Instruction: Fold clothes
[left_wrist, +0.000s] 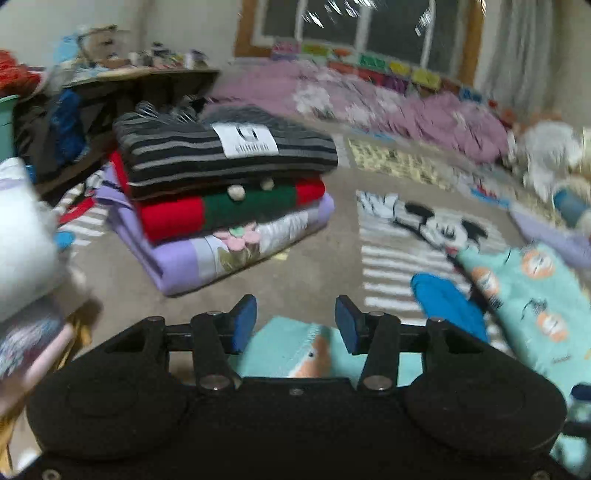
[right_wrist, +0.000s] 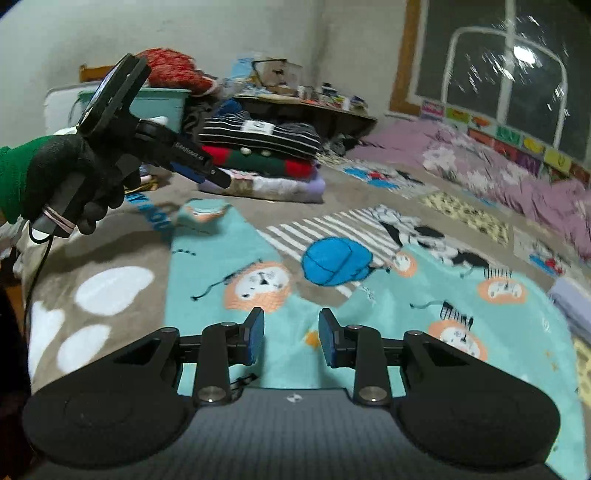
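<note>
A teal garment with orange lion prints (right_wrist: 236, 258) lies spread on the grey printed blanket (right_wrist: 122, 243), its two legs reaching away from me; it also shows in the left wrist view (left_wrist: 532, 291). A blue cloth item (right_wrist: 334, 262) lies between the legs, also in the left wrist view (left_wrist: 448, 302). My right gripper (right_wrist: 291, 338) is open and empty, just above the garment's near part. My left gripper (left_wrist: 295, 325) is open and empty above one teal leg end. In the right wrist view it (right_wrist: 207, 173) is held up at the left by a gloved hand.
A stack of folded clothes (left_wrist: 221, 192), striped on top, red-green and purple below, sits on the blanket ahead; it also shows in the right wrist view (right_wrist: 266, 158). A pink quilt (left_wrist: 388, 99) lies under the window. A cluttered low table (right_wrist: 306, 107) and a teal bin (right_wrist: 162, 103) stand at the back left.
</note>
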